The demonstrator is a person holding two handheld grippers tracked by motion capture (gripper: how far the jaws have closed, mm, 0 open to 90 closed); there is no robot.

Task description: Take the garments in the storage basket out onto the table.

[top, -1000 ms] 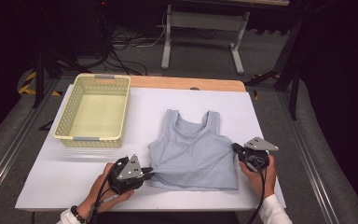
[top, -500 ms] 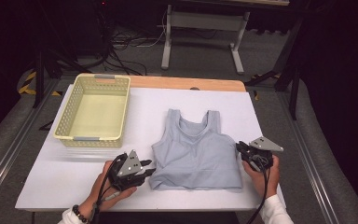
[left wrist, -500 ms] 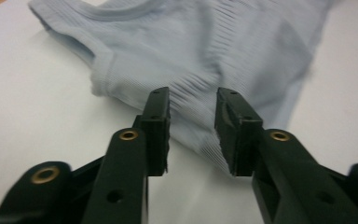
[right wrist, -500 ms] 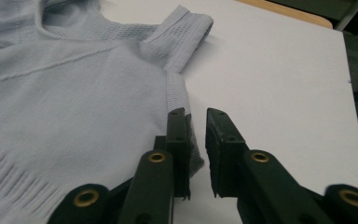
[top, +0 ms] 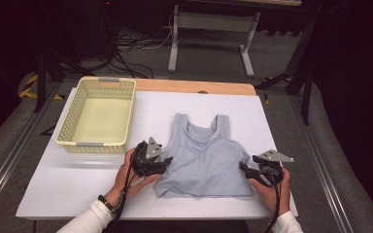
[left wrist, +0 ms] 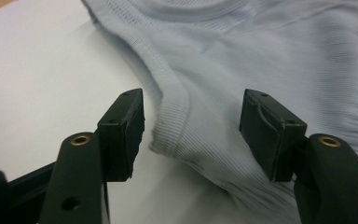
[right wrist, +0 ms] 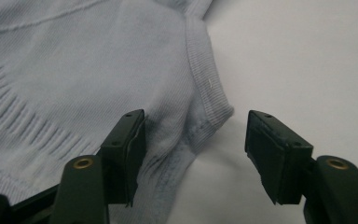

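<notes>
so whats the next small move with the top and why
Probably ease both grippers back off the light blue top. The left gripper and right gripper have just been opening, each with a side corner of the top between its jaws but unpressed, and the top lies flat on the table.

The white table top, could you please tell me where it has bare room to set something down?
Bare table lies right of the grey top, beyond its straps, and nearer than the yellow basket. It is crowded at the top's sides, where the left gripper and right gripper stand open.

Bright table, dark surroundings, soft close-up blur
</notes>
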